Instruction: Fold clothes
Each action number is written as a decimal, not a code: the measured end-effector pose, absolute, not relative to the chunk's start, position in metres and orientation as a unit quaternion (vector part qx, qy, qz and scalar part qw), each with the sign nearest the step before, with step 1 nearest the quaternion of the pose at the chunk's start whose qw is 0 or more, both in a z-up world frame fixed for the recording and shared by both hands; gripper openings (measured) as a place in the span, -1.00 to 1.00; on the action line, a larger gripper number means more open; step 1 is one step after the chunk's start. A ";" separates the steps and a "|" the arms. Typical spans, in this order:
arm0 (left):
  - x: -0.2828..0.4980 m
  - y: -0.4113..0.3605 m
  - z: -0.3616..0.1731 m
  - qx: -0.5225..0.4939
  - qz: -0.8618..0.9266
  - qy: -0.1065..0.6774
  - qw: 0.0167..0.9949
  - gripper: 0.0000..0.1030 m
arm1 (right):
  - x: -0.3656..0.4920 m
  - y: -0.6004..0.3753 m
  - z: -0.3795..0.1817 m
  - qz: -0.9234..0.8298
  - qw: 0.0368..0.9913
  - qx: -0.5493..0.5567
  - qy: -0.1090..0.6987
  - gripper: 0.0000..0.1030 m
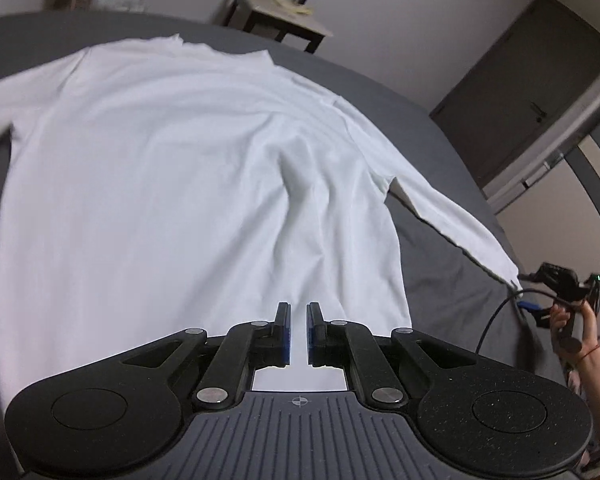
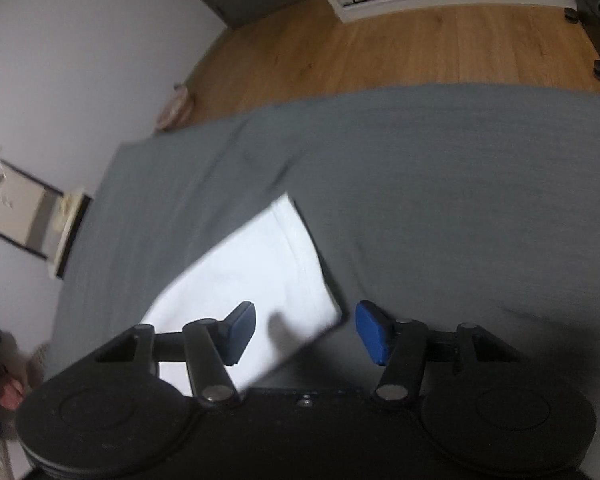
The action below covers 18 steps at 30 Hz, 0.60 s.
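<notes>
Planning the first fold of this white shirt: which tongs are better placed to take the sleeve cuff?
Right. The right tongs are open just above the sleeve cuff on the grey bed. The left tongs, nearly closed and holding nothing, sit over the shirt hem, far from that cuff.

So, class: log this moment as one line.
shirt: flat on grey bed | left gripper: nearly shut, over hem | right gripper: open, over sleeve cuff
</notes>
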<state>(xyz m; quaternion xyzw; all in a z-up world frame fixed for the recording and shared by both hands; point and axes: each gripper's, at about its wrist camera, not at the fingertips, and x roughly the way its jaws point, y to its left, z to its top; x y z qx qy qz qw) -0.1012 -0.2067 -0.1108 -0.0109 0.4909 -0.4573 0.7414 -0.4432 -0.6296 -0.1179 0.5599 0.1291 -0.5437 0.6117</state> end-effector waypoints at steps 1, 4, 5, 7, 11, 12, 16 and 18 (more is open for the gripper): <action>-0.104 -0.208 -0.110 -0.022 -0.455 0.493 0.741 -0.90 | -0.442 -0.631 -0.118 -0.542 0.615 0.559 0.124 0.08; -0.111 -0.211 -0.109 -0.051 -0.451 0.499 0.738 -0.90 | -0.433 -0.632 -0.118 -0.554 0.614 0.543 0.143 -0.41; -0.113 -0.212 -0.110 -0.060 -0.451 0.500 0.737 -0.90 | -0.431 -0.632 -0.118 -0.559 0.612 0.538 0.152 -0.69; -0.116 -0.217 -0.114 -0.056 -0.452 0.501 0.736 -0.90 | -0.436 -0.629 -0.117 -0.557 0.610 0.542 0.150 -0.79; -0.125 -0.217 -0.112 -0.044 -0.468 0.501 0.727 -0.90 | -0.451 -0.599 -0.106 -0.555 0.612 0.546 0.140 -0.85; -0.125 -0.215 -0.112 -0.045 -0.469 0.501 0.726 -0.90 | -0.454 -0.591 -0.103 -0.561 0.616 0.534 0.140 -0.85; -0.126 -0.209 -0.113 -0.045 -0.468 0.501 0.727 -0.90 | -0.462 -0.590 -0.118 -0.567 0.615 0.523 0.164 -0.83; -0.125 -0.209 -0.113 -0.044 -0.468 0.503 0.725 -0.90 | -0.466 -0.593 -0.122 -0.556 0.625 0.524 0.162 -0.77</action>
